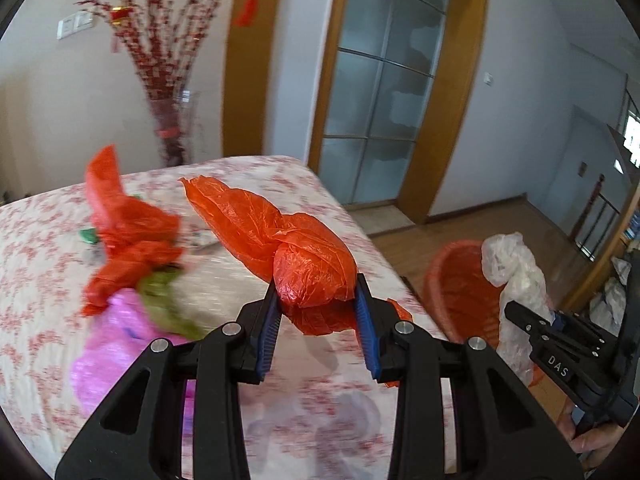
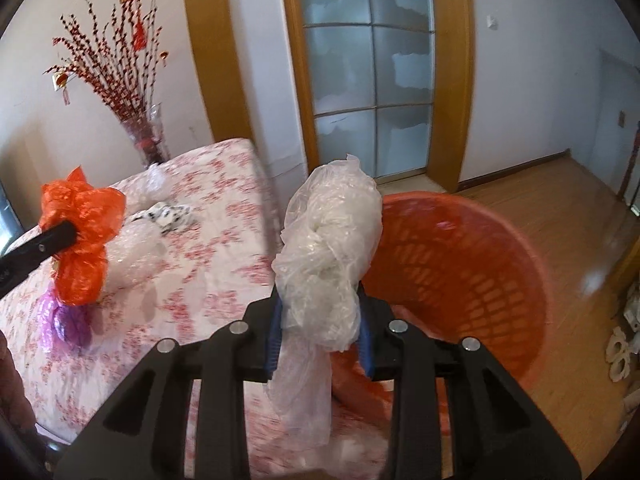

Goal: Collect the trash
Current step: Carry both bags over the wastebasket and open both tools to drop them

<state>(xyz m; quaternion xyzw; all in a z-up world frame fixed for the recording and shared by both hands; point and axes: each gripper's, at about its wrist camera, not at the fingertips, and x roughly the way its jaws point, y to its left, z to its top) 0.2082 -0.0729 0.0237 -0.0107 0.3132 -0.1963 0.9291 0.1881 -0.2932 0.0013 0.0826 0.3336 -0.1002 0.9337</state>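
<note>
My left gripper [image 1: 316, 312] is shut on a knotted orange plastic bag [image 1: 288, 240] and holds it above the floral tablecloth [image 1: 40, 280]. It also shows in the right wrist view [image 2: 80, 240]. My right gripper [image 2: 320, 320] is shut on a crumpled clear plastic bag [image 2: 332, 248], held at the near rim of the orange mesh basket [image 2: 472, 272] beside the table. The basket [image 1: 456, 288] and clear bag [image 1: 516, 272] also show in the left wrist view.
On the table lie another orange bag [image 1: 128, 240], a pink bag [image 1: 112, 352], a green scrap [image 1: 164, 300], clear wraps [image 2: 136, 240] and a black-and-white scrap [image 2: 168, 214]. A vase of red branches [image 2: 146, 136] stands behind. Wooden floor [image 2: 560, 200] lies to the right.
</note>
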